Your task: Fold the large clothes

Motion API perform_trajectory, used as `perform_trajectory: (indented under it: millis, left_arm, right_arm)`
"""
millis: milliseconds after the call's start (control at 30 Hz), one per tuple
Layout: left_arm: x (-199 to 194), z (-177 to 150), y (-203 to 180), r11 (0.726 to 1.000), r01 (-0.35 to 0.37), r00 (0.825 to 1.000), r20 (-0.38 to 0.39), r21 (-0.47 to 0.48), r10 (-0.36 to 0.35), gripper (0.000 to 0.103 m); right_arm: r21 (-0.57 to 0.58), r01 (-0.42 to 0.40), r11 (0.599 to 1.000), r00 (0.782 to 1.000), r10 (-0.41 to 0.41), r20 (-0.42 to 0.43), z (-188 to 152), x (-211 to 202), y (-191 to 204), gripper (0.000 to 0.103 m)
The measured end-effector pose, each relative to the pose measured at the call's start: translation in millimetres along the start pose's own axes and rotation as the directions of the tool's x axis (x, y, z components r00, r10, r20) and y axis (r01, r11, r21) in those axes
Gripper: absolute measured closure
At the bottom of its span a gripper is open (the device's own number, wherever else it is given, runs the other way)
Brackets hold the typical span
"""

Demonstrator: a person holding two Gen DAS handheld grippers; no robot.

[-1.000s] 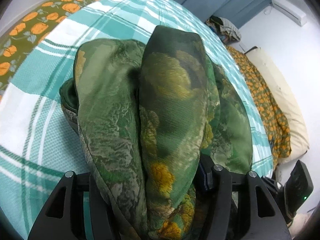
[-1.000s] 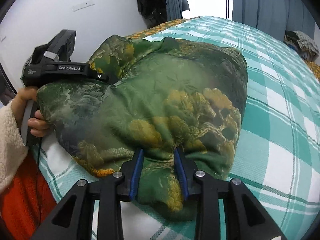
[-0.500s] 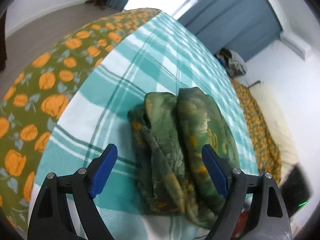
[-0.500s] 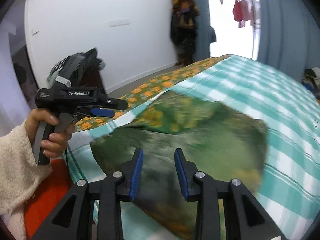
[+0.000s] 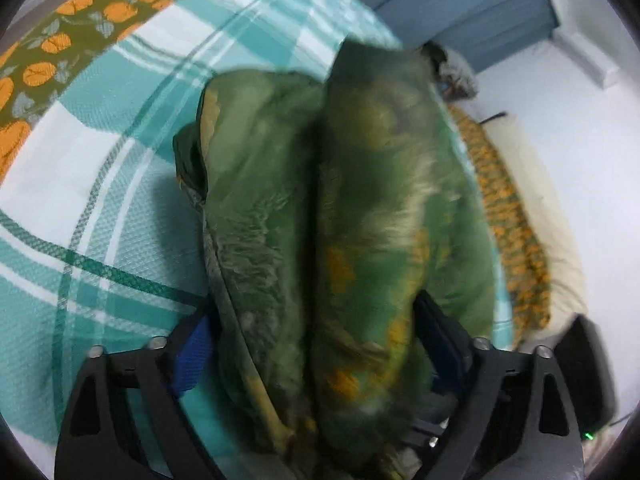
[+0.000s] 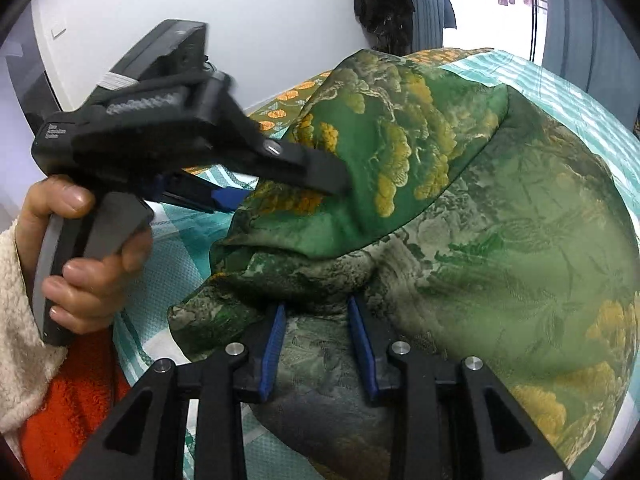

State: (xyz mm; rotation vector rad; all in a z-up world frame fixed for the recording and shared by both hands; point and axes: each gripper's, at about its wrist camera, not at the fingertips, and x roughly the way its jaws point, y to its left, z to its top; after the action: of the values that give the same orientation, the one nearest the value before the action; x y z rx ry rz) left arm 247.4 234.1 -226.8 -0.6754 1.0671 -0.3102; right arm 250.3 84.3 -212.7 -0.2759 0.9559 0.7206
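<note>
The right gripper (image 6: 316, 344) is sitting at the near edge of the green patterned garment (image 6: 480, 240), its blue-padded fingers (image 6: 272, 344) standing a narrow gap apart with a thick fold of the cloth filling the space between them; whether the pads are actually pinching the fold is something I cannot tell. Just to the left, the person's left hand (image 6: 80, 256), coming out of a cream fleece sleeve (image 6: 16, 340), is wrapping around the handle of the left gripper (image 6: 288, 184), which is reaching in from the left, its upper black finger lying over a raised flap of the garment and its blue-padded lower finger sitting under that flap. In the left wrist view the left gripper (image 5: 312, 352) is showing its fingers spread fairly wide, with two bulky, motion-blurred rolls of the green patterned garment (image 5: 320, 220) bunching between them, so it is holding the cloth loosely at most. The garment is lying in a folded heap on the teal plaid bedspread (image 5: 80, 208). Farther off, an orange-flowered cover (image 5: 60, 40) is bordering the bedspread, and blue curtains (image 5: 460, 4) are hanging at the far wall.
</note>
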Motion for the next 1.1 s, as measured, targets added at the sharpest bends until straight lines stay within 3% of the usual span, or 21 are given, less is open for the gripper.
perform_trajectory:
  millis: [100,367,500,600,667,767,833,900,1100]
  left_arm:
    - [20,7,10,0.997,0.045,0.997,-0.056,-0.058,-0.049,0.001]
    - [38,25,5,0.996,0.071,0.988,-0.131,-0.059,-0.079,0.000]
    - [45,33,2,0.996,0.068,0.984,-0.163,-0.055,-0.076,0.000]
    - [51,42,1,0.996,0.072,0.981,-0.176,-0.047,-0.079,0.000]
    - [55,42,-2,0.996,0.077,0.982,-0.173,-0.035,-0.082,0.000]
    - [62,52,-6,0.996,0.085,0.982,-0.166,-0.031,-0.089,0.000]
    - [62,52,-4,0.996,0.081,0.982,-0.166,-0.030,-0.085,0.000]
    - [64,56,-5,0.997,0.075,0.983,-0.168,-0.025,-0.078,0.000]
    - [76,45,-28,0.999,0.039,0.984,-0.173,-0.005,-0.039,0.000]
  right_arm:
    - [-0.003,0.006,1.000,1.000,-0.006,0.011,-4,0,3,0.070]
    - [0.029,0.005,1.000,0.999,-0.006,0.049,-10,-24,5,0.070]
    - [0.137,-0.055,0.989,0.993,0.040,0.109,-13,-70,-14,0.047]
    - [0.238,-0.046,0.970,0.984,0.003,0.176,-26,-113,-49,0.035]
    - [0.321,0.000,0.947,0.983,-0.060,0.175,-42,-131,-82,0.028]
    - [0.489,0.047,0.871,0.989,-0.109,0.101,-76,-135,-134,0.027]
    - [0.623,-0.007,0.782,0.995,-0.058,0.083,-106,-132,-163,0.027]
    - [0.671,-0.061,0.739,0.995,-0.012,0.104,-121,-129,-172,0.027]
    - [0.635,-0.208,0.744,0.978,0.146,0.150,-97,-81,-181,0.024]
